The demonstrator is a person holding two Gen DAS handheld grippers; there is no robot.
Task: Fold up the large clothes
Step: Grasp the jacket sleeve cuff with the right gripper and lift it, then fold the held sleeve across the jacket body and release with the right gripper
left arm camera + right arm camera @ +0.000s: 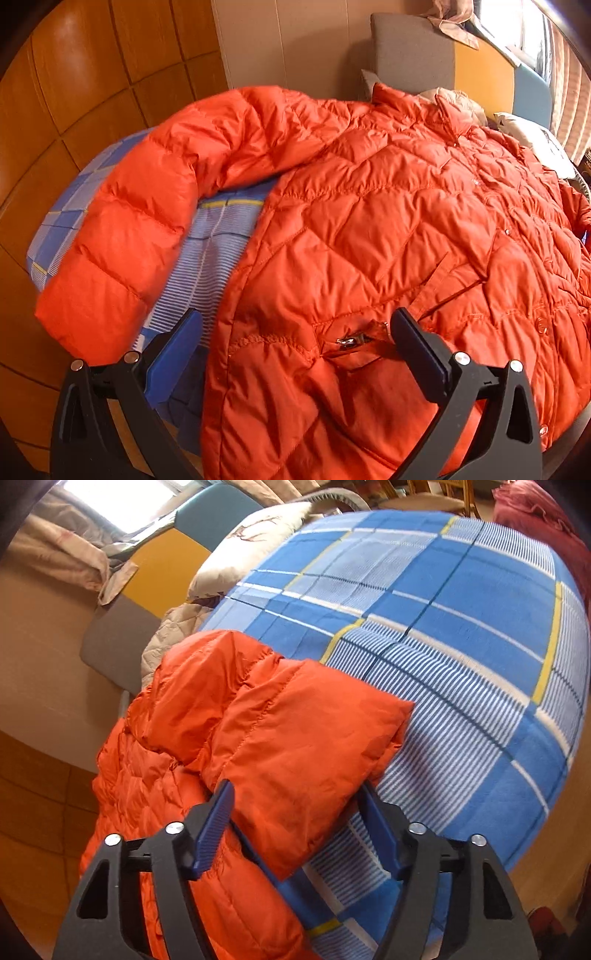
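Orange quilted puffer jacket [369,229], front up, spread on bed

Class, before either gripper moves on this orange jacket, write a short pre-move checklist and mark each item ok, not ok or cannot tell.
1. Orange jacket lies spread front-up on the blue checked blanket: ok.
2. Left gripper open, over the jacket's hem: ok.
3. Sleeve cuff sits between the right gripper fingers: ok.
4. Right pads pressing firmly on the cuff: cannot tell.
5. Other sleeve lies flat and unfolded: ok.
6. Front closed all the way down: cannot tell.
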